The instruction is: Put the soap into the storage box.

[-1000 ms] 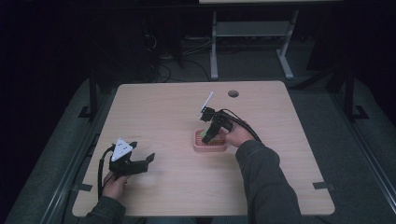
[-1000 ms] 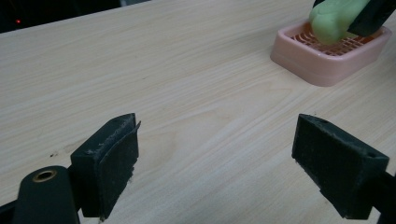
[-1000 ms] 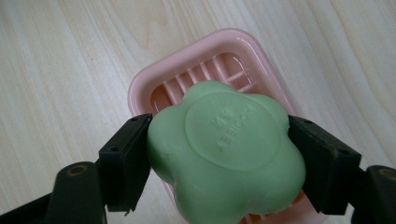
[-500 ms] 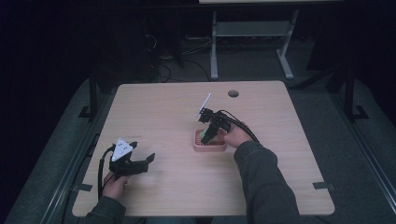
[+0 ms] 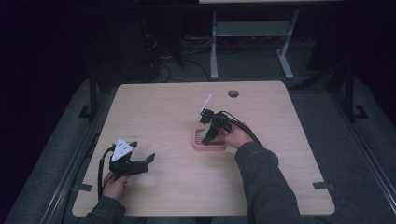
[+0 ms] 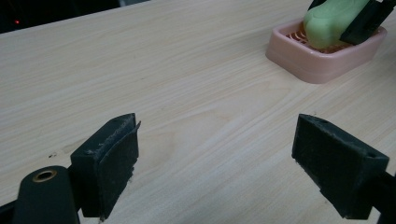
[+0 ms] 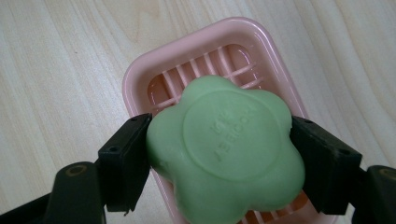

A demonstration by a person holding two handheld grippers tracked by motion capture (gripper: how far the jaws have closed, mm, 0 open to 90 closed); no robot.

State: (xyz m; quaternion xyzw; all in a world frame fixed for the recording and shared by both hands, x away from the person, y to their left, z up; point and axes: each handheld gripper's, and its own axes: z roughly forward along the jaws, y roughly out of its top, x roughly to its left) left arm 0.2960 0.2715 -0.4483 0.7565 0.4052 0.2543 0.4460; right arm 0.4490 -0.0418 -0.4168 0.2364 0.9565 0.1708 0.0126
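Right gripper (image 7: pixel 219 158) pinches a green flower-shaped soap (image 7: pixel 224 154), one jaw on each side of its edge. Soap sits just over the pink slotted soap dish (image 7: pixel 140 79), near the middle of the table (image 5: pixel 163 102), a little toward the right edge; whether it touches the dish grid cannot be told. In the high view the right gripper (image 5: pixel 208 135) tilts down over the dish (image 5: pixel 201 145).

Left gripper (image 6: pixel 224 163) jaws spread wide, nothing between them, resting low near the front left corner; it shows in the high view too (image 5: pixel 140 163). Its own view has the soap (image 6: pixel 329 21) and dish (image 6: pixel 322 60) far off.

Judgement on handling: soap looks light, firm but dentable, likely slick if wet. Lobed outline gives notches; jaws seated across opposite sides hold best. Flat faces carry raised lettering, poor for grip. Moderate squeeze only, hard pressure would mark it
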